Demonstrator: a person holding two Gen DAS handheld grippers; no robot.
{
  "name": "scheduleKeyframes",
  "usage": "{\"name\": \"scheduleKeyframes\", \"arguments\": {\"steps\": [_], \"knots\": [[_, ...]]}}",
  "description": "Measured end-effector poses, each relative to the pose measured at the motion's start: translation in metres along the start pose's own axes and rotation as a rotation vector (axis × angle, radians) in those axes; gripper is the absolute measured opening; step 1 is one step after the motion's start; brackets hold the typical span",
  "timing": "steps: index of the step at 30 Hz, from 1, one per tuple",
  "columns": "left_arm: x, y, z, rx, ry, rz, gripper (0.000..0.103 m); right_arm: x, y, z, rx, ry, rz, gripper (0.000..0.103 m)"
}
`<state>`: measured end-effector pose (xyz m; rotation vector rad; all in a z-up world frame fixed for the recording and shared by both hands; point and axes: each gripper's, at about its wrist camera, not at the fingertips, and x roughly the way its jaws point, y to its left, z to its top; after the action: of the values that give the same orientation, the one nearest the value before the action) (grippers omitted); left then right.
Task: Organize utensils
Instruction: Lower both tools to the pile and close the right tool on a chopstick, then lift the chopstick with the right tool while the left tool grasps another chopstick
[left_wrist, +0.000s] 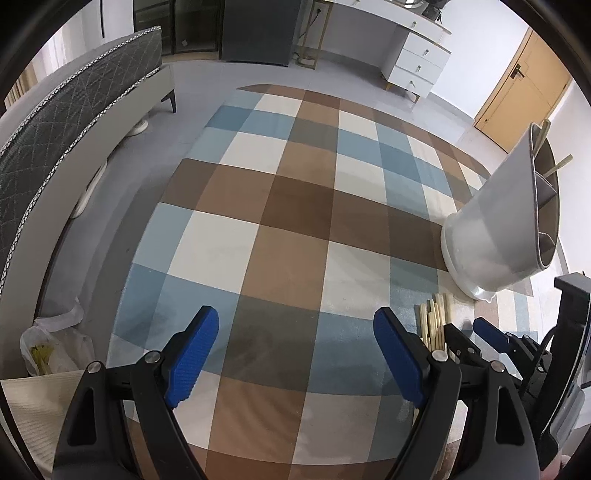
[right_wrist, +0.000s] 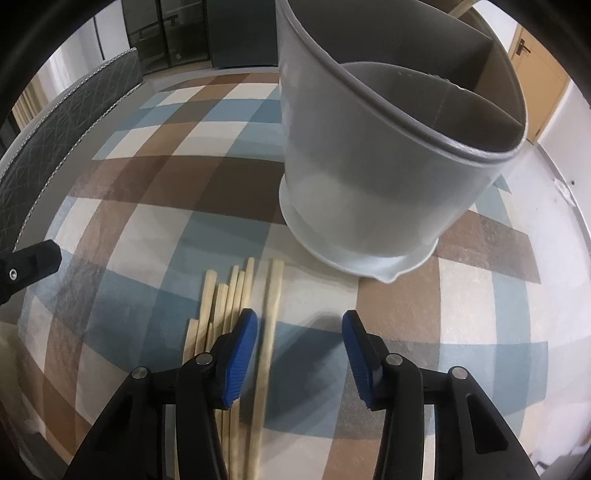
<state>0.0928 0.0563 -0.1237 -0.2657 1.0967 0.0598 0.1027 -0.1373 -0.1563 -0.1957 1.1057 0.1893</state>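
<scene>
My right gripper (right_wrist: 300, 349) points steeply down over the checked cloth (right_wrist: 122, 206) that covers the tabletop, its two blue-padded jaws part-way apart and clamped on nothing. One loose chopstick (right_wrist: 271, 314) lies between them, close by the left pad; I cannot tell whether that pad touches it, and the right pad stands clear of it. Just to the left of that stick lies the rest of the chopstick pile (right_wrist: 225, 302), which I count as about seven more pale wooden sticks, side by side and roughly parallel, their far ends pointing toward the holder; the near ends run under my left jaw, so the count is uncertain.

Beyond the sticks stands one grey utensil holder (right_wrist: 369, 192), upright on its flared base, near the tabletop's right edge. Dividers split its inside into compartments; I can make out three from here, and the tip of one stick pokes up at its far rim.

My left gripper (left_wrist: 295, 354) hangs over bare cloth toward the near edge, its two jaws wide apart with nothing between them. From there the one holder (left_wrist: 491, 221) shows at far right with two sticks standing in it.
</scene>
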Motion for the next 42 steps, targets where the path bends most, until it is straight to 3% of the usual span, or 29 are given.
{"name": "scheduleKeyframes", "arguments": {"steps": [5,13,18,33,42], "knots": [[0.004,0.005,-0.001,-0.008,0.011,0.012,0.082,0.003,0.002,0.009,0.005,-0.017,0.014,0.041],[0.015,0.013,-0.004,-0.019,0.047,0.032,0.082,0.004,0.018,0.014,-0.065,-0.05,-0.003,0.019],[0.019,0.011,-0.007,-0.001,0.06,0.038,0.082,0.007,0.022,0.016,-0.061,-0.051,0.032,0.007],[0.024,0.0,-0.016,0.015,0.096,0.061,0.082,-0.007,-0.005,0.019,0.09,-0.069,0.11,0.006],[0.022,-0.023,-0.027,0.08,0.131,0.033,0.082,-0.046,-0.024,0.013,0.162,-0.167,0.166,0.006]]}}
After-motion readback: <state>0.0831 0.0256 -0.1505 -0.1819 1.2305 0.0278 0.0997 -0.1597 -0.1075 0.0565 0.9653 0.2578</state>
